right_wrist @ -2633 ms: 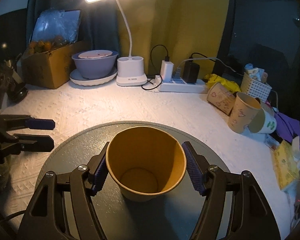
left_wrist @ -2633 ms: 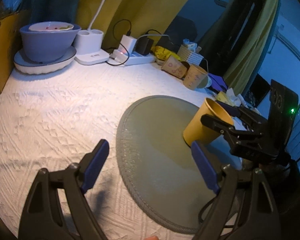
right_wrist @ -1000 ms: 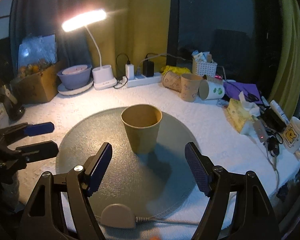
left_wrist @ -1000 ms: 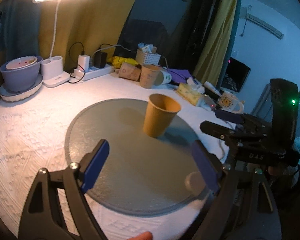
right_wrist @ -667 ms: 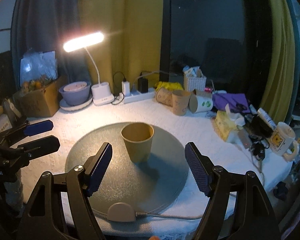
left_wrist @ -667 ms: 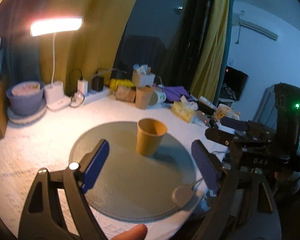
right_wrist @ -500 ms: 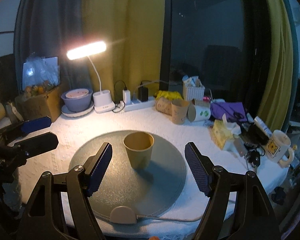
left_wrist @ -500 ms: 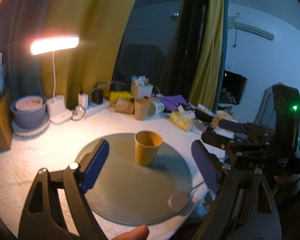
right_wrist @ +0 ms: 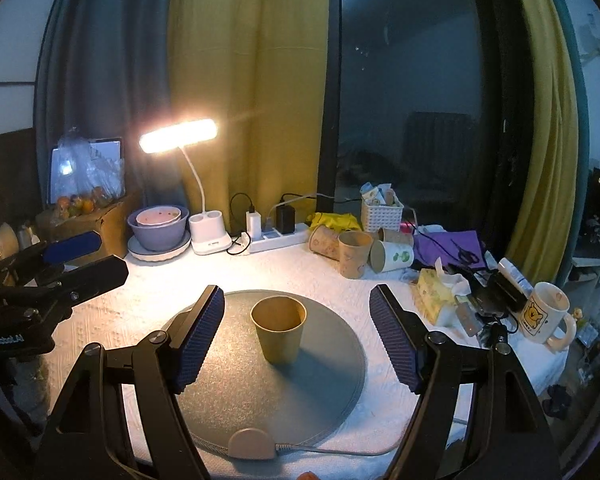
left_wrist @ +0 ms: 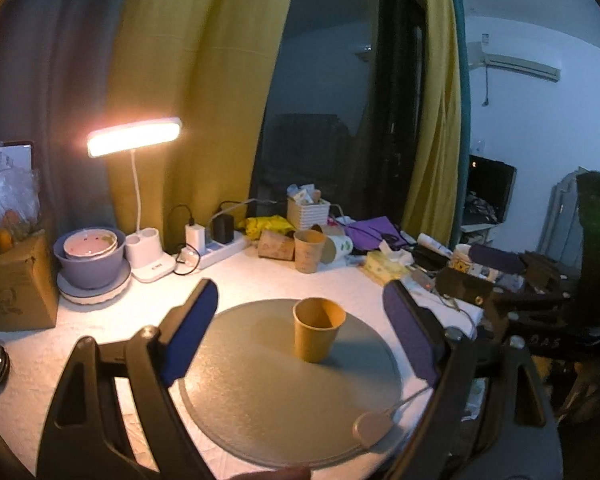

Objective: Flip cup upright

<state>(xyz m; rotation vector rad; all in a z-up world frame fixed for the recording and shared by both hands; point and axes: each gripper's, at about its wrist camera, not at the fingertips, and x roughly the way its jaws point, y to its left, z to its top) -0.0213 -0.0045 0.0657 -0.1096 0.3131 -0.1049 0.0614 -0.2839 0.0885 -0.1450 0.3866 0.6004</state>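
Note:
A tan paper cup [right_wrist: 279, 332] stands upright, mouth up, on a round grey mat [right_wrist: 320, 392]; it also shows in the left wrist view [left_wrist: 318, 334] on the mat [left_wrist: 260, 408]. My right gripper [right_wrist: 296, 332] is open and empty, held back above the mat's near edge, well short of the cup. My left gripper [left_wrist: 300, 332] is open and empty, also held back from the cup. The left gripper shows at the left of the right wrist view [right_wrist: 72, 264], the right gripper at the right of the left wrist view [left_wrist: 496, 276].
A lit desk lamp [right_wrist: 178, 136], a stack of bowls [right_wrist: 158, 226], a power strip [right_wrist: 276, 238], other paper cups [right_wrist: 354, 258], a tissue pack [right_wrist: 434, 292] and a mug [right_wrist: 544, 316] stand around the white table. A cardboard box [left_wrist: 16, 284] sits at the left.
The right gripper has let go of the cup and pulled back. Both grippers have drawn away and upward from the table; the cup stays upright on the mat.

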